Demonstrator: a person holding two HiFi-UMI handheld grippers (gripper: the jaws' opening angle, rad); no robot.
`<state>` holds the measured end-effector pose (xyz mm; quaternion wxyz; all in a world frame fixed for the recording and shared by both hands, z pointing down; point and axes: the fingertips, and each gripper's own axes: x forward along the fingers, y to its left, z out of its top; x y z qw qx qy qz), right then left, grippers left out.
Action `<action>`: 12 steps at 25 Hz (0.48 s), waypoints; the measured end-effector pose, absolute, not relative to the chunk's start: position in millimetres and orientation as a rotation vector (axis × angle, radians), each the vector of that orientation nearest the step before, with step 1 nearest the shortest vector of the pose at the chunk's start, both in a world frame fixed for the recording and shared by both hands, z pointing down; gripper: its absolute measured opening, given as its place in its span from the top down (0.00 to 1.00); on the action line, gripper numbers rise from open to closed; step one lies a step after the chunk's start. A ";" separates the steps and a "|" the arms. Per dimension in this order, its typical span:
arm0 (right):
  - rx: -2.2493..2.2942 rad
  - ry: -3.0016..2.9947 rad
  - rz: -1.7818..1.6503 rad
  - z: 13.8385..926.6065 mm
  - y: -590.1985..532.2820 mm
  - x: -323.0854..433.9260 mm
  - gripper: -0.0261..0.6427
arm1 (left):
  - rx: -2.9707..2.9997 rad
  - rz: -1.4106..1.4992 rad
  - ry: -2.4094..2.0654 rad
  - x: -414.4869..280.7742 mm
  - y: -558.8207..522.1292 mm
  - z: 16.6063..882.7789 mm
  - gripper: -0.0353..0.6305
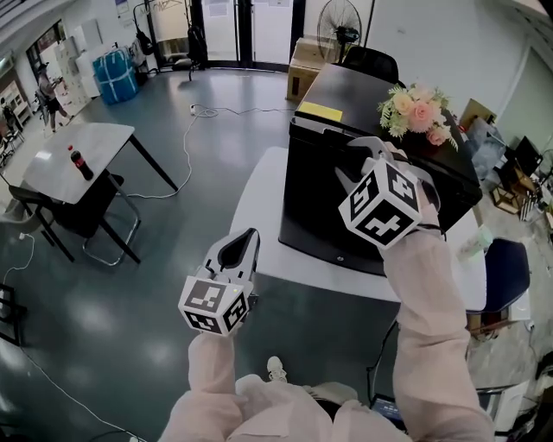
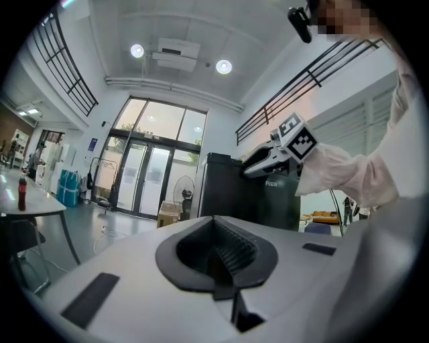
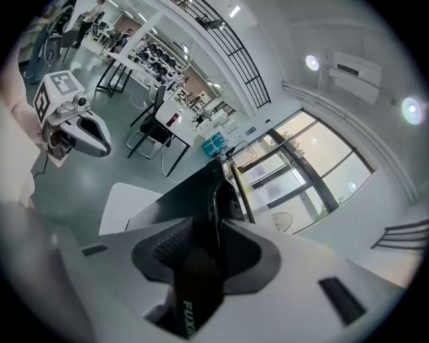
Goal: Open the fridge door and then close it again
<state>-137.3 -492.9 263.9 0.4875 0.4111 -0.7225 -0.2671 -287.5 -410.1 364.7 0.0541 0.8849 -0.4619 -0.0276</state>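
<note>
Pale sleeves fill the bottom of the head view, one running up to each marker cube. Left claw hangs at about 7 o'clock over the grey floor, its pads clenched together on nothing. Right claw sits at 2 o'clock, grasping the top front edge of the fridge door, which fills the gap between its pads in the right gripper view.

The black fridge stands on a white counter just right of centre. A bunch of pink and cream flowers rests on its top at 1 o'clock, and a yellow label lies near the top's far edge.

At 10 o'clock, well apart, a far counter carries a dark cola bottle, with a black chair tucked under it. A white cable trails across the floor between the two. Glass doors close the room at 12 o'clock, with a standing fan and a cardboard box to their right and a blue bundle at 11 o'clock.
</note>
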 end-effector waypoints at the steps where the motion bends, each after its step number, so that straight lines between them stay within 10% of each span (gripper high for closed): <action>1: 1.003 -1.755 -0.652 264.2 -492.5 -137.3 0.75 | 2.683 -0.085 -1.408 -286.2 -407.9 365.2 0.93; 12: 0.983 -1.721 -0.687 271.9 -487.4 -138.4 0.64 | 2.641 -0.069 -1.492 -276.4 -370.6 368.0 0.93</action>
